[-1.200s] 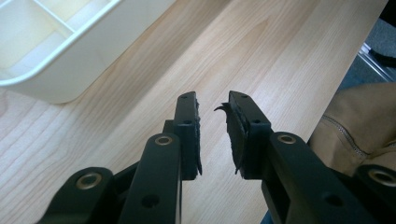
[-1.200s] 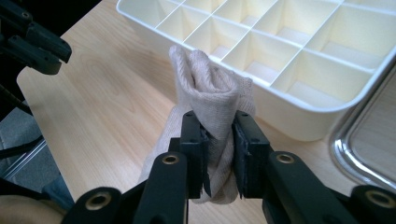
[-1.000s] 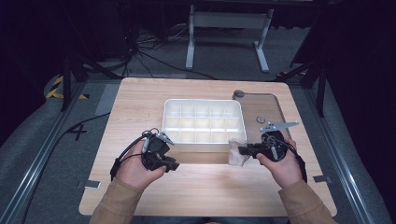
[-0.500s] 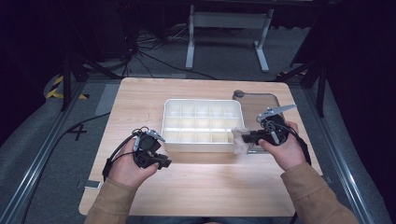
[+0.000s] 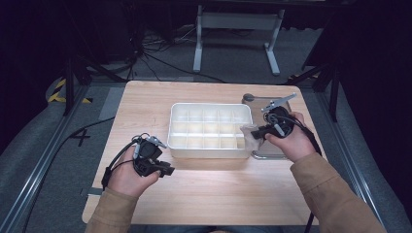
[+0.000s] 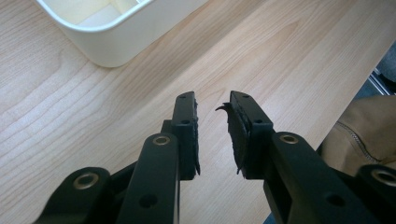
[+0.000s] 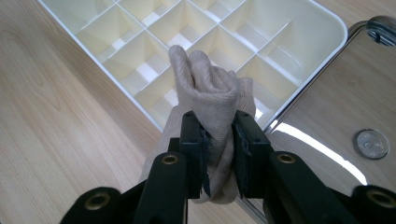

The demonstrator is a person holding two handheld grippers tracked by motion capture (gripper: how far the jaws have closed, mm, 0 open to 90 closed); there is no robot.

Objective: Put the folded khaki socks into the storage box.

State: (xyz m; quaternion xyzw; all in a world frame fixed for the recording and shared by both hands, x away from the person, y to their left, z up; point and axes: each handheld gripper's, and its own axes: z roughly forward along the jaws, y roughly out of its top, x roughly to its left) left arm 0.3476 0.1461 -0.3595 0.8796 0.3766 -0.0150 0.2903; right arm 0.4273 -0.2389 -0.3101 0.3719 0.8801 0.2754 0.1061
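Right gripper view: the right gripper clamps a rolled beige sock above the white divided tray's right edge. The left gripper hangs apart, empty. The loosely rolled sock could unroll or snag a divider.

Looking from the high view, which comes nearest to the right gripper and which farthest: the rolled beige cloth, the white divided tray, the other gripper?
1. Rolled beige cloth, clamped in the right gripper.
2. White divided tray, just to its left.
3. Left gripper, across the table near the front-left.
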